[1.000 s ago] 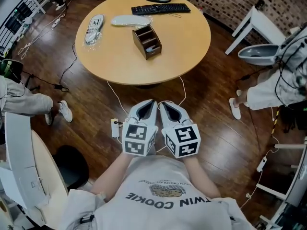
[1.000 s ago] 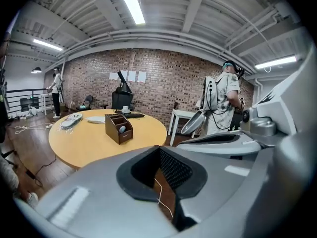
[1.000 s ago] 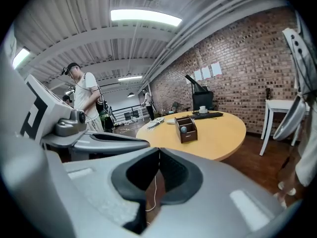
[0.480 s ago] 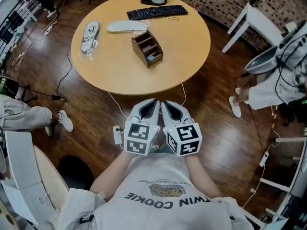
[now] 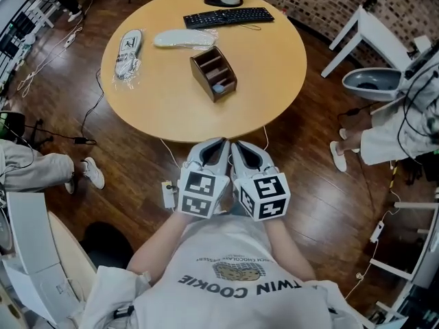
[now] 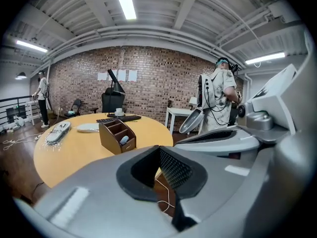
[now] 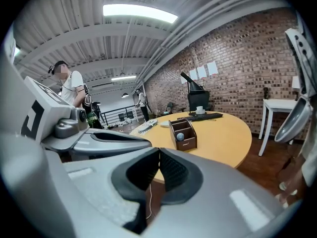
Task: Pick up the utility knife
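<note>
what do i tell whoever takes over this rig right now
Left tongs: shut, empty, held short of the table's near edge.
Right tongs: shut, empty, close beside the left.
Round table: brown organizer with a pale object in its front compartment; whether that is the utility knife is unclear.
Done: nothing picked up.
Left: find the knife, reach in, open, grasp, lift.

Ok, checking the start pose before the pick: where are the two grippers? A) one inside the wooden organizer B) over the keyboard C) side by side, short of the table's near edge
C: the left gripper and right gripper sit together just short of the table, each with its jaws together on nothing.
</note>
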